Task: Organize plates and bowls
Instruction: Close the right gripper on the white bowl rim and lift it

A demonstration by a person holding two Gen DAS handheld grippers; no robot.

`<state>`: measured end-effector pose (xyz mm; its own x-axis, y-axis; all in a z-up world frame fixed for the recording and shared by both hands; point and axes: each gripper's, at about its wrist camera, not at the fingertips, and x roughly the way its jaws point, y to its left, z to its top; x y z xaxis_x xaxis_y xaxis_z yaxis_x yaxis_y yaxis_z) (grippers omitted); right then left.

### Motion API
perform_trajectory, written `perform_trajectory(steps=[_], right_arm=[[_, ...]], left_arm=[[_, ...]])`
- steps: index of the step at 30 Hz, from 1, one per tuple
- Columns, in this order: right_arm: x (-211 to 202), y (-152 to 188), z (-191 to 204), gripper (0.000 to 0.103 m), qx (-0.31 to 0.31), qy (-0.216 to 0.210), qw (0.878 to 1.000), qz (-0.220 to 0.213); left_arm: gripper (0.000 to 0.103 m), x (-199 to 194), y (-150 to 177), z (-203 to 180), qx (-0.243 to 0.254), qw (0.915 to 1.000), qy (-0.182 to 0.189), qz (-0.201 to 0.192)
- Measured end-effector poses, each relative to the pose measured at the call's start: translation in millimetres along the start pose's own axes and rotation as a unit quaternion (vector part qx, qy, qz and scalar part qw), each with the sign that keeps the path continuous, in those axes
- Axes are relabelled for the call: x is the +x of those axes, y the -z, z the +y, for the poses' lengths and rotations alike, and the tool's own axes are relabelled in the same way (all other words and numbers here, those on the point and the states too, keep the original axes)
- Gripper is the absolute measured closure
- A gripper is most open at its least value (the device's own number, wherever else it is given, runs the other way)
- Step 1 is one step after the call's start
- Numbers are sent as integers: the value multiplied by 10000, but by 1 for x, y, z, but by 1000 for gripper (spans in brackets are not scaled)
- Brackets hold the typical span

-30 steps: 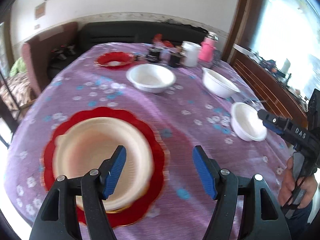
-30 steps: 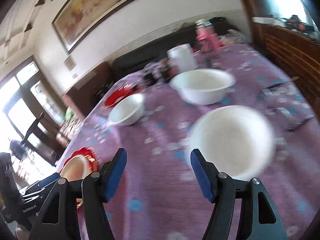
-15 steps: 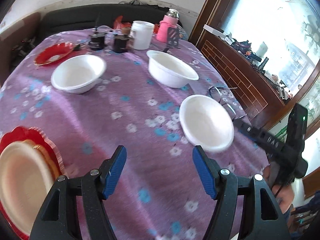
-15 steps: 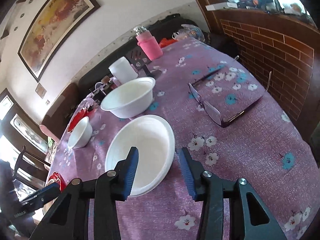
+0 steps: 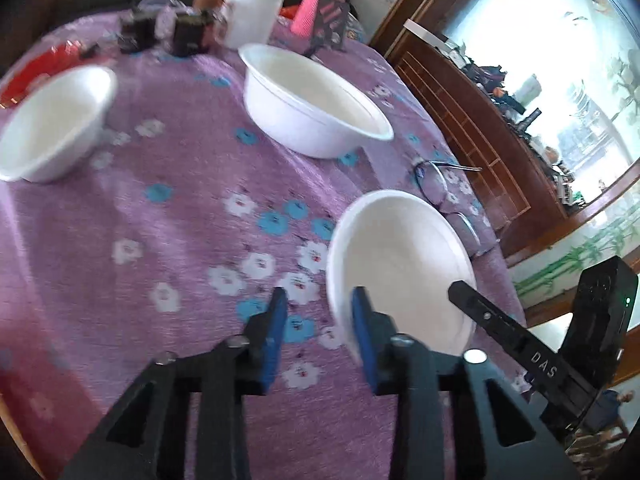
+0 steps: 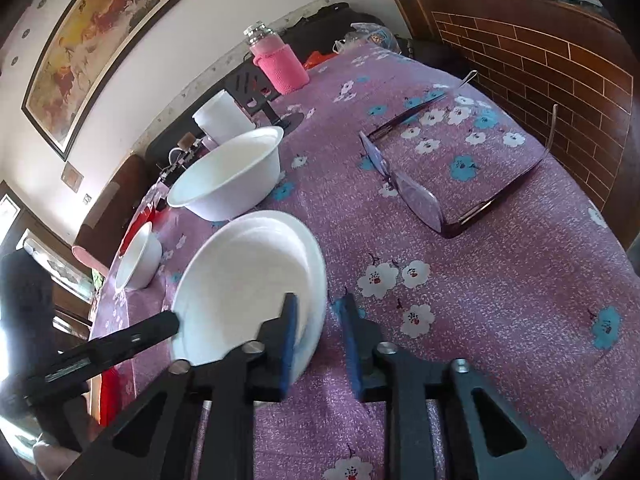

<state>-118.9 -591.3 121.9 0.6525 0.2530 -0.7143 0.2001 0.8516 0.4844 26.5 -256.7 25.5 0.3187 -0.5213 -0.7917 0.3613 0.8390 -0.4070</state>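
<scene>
Moved since before: both claws have closed in on the white plate [image 6: 248,276], and their blue pads stand nearer together than half a second ago
Left claw [image 5: 318,326]: pads apart with a gap between, straddling the plate's near-left rim (right pad inside the rim, left pad outside over the cloth); not yet pinched
Right claw [image 6: 318,330]: pads apart, straddling the plate's right rim, left pad over the plate, right pad over the cloth
Plate: shallow, white, near the table's [image 6: 520,280] front edge, between the two claws
Deep white bowl [image 5: 312,100]: just beyond the plate, upright
Smaller white bowl [image 5: 52,120]: far left, well apart from the plate
Eyeglasses [image 6: 452,184]: right of the plate, open on the cloth
Far edge: white cup [image 5: 250,16], pink bottle [image 6: 278,62]
Cloth: purple, flowered, covering the table
</scene>
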Motion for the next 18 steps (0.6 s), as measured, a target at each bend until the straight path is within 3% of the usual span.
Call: perform_trajectory(steps=[3,18], right_arm=[[-2,2,6,90,-135,21,9999,-49],[-7,25,55,93,-558,-457,9973,111]], left_arm=[[88,-1,4,-7,206,9997,-88,-50],[89,-63,45,0,660,9904,-981,-719]])
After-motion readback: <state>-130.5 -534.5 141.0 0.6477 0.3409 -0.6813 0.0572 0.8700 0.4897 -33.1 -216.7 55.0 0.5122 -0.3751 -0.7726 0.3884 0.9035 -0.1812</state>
